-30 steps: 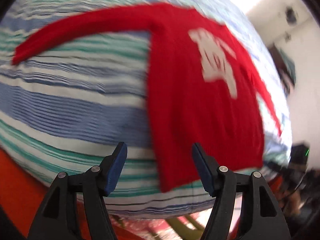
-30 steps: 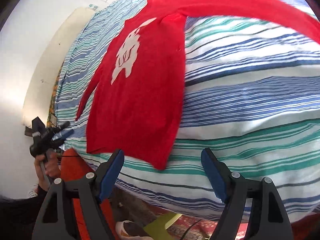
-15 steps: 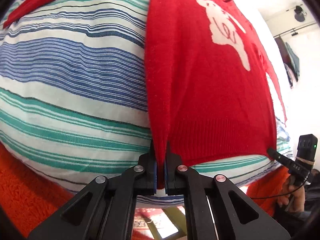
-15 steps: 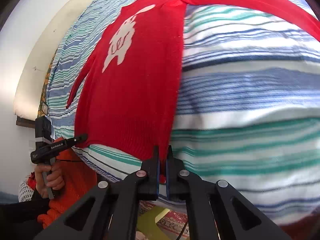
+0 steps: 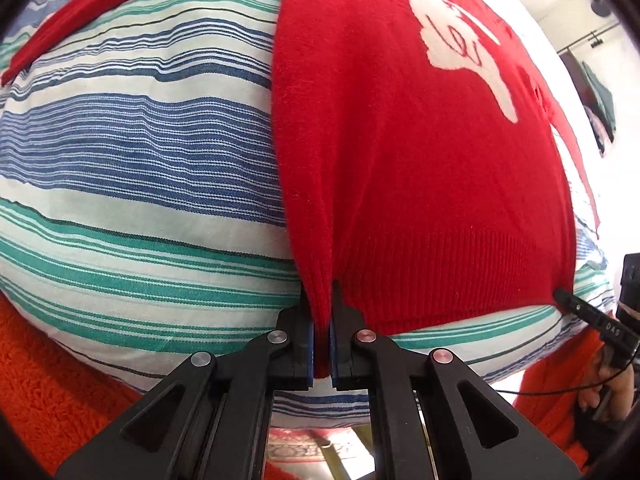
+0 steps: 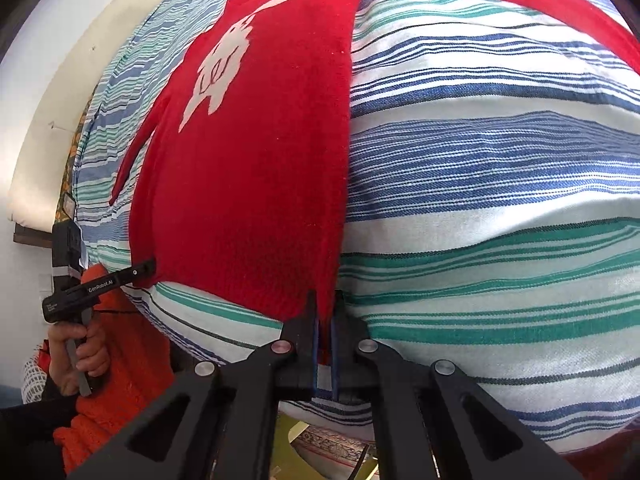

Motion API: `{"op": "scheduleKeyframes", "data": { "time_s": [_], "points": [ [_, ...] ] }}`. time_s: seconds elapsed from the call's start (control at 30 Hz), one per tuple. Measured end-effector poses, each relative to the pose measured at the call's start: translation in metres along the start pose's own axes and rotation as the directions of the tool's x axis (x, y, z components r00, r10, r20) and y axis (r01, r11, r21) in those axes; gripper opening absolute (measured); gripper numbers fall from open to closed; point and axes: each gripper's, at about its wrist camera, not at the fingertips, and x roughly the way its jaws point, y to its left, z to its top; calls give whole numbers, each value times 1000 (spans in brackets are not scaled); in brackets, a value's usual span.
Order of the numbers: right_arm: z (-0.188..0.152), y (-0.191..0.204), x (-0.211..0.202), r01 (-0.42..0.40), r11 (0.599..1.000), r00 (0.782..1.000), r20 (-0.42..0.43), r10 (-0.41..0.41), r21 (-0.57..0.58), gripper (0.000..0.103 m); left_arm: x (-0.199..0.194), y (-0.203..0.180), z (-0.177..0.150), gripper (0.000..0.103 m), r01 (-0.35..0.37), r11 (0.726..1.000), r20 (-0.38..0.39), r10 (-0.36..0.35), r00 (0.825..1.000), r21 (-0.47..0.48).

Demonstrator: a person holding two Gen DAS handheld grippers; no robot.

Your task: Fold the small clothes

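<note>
A small red knit sweater (image 5: 420, 168) with a white animal figure lies front up on a striped bed cover (image 5: 132, 152), sleeves spread. My left gripper (image 5: 321, 304) is shut on the hem's left corner, ribbed cloth pinched between its blue pads. In the right wrist view the same sweater (image 6: 248, 184) runs up and left, and my right gripper (image 6: 327, 308) is shut on the hem's right corner. Each view shows the other gripper at the opposite corner: the right one (image 5: 564, 294) and the left one (image 6: 148, 266).
The bed cover (image 6: 480, 200) has blue, green and white stripes and ends just below my grippers. A hand in an orange fuzzy sleeve (image 6: 108, 344) holds the left gripper's handle. A patterned rug (image 6: 332, 446) shows beneath the bed edge. A pale headboard (image 6: 80, 80) stands at far left.
Both grippers went from wide open above the hem to shut on its two corners. The left one sank closer to the bed; since half a second ago little differs.
</note>
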Motion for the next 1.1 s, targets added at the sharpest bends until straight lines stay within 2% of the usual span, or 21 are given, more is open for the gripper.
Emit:
{"op": "scheduleKeyframes", "data": {
  "time_s": [0.2, 0.5, 0.67, 0.77, 0.8, 0.83, 0.87, 0.93, 1.0, 1.1],
  "points": [
    [-1, 2, -1, 20, 1000, 1000, 4, -20, -10, 3, -6, 18, -6, 4, 14, 1000, 1, -14, 1000, -5],
    [-3, 3, -2, 28, 999, 999, 15, -28, -21, 4, -5, 18, -8, 5, 1, 1000, 11, -1, 1000, -2],
    [-7, 5, -6, 34, 999, 999, 27, -33, -31, 4, -11, 12, -12, 9, -18, 1000, 29, 17, 999, 14],
    [-10, 0, -12, 17, 1000, 999, 31, -17, 4, 15, -25, 7, -20, 34, -21, 1000, 54, 20, 998, 19],
    [-12, -2, -16, 17, 1000, 999, 34, -18, 19, 17, -32, 6, -24, 50, -26, 1000, 71, 24, 997, 18],
    [-15, -3, -20, 21, 999, 999, 40, -22, 30, 20, -39, 5, -27, 62, -29, 999, 93, 27, 995, 14],
    [-18, -4, -25, 27, 999, 998, 49, -29, 40, 22, -47, 5, -30, 65, -30, 1000, 119, 29, 992, 7],
    [-24, -6, -36, 47, 997, 996, 68, -51, 59, 41, -62, 6, -35, 70, -21, 1000, 177, 23, 984, -13],
    [-28, -7, -49, 87, 993, 990, 100, -94, 77, 54, -74, 9, -36, 71, -33, 999, 235, 42, 971, -41],
    [-31, -7, -71, 165, 982, 965, 190, -181, 97, 57, -91, 16, -35, 75, -78, 993, 337, 105, 935, -93]
  ]
}}
